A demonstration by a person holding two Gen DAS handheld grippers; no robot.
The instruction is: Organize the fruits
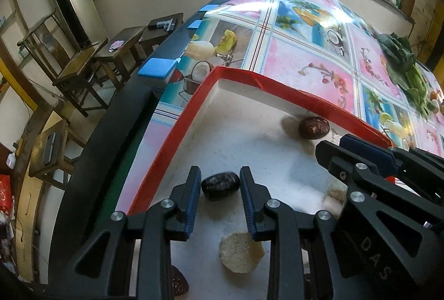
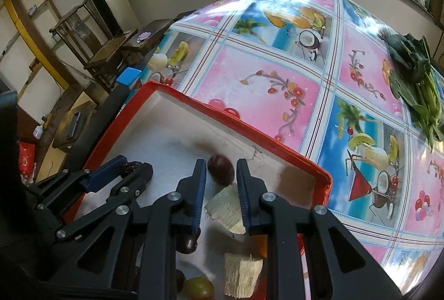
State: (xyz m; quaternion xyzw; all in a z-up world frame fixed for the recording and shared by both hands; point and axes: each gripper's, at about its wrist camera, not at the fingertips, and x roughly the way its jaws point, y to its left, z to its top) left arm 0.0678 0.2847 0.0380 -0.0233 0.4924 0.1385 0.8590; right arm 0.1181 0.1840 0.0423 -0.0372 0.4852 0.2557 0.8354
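Covering the table (image 2: pixel 277 94), a glossy printed oilcloth carries a red-rimmed white tray (image 1: pixel 277 90) near its left edge. Leafy greens (image 2: pixel 416 77) lie by the right edge. Left gripper (image 1: pixel 220 183) fingers stand wide, straddling a dark wrinkled date (image 1: pixel 220 185), long axis crosswise. Right gripper (image 2: pixel 221 183) fingers, also parted, bracket a smooth reddish fruit (image 2: pixel 221 169) and a pale ridged slice (image 2: pixel 226 209).

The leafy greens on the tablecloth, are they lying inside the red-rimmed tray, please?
No, the leafy greens lie on the tablecloth, well outside the red-rimmed tray.
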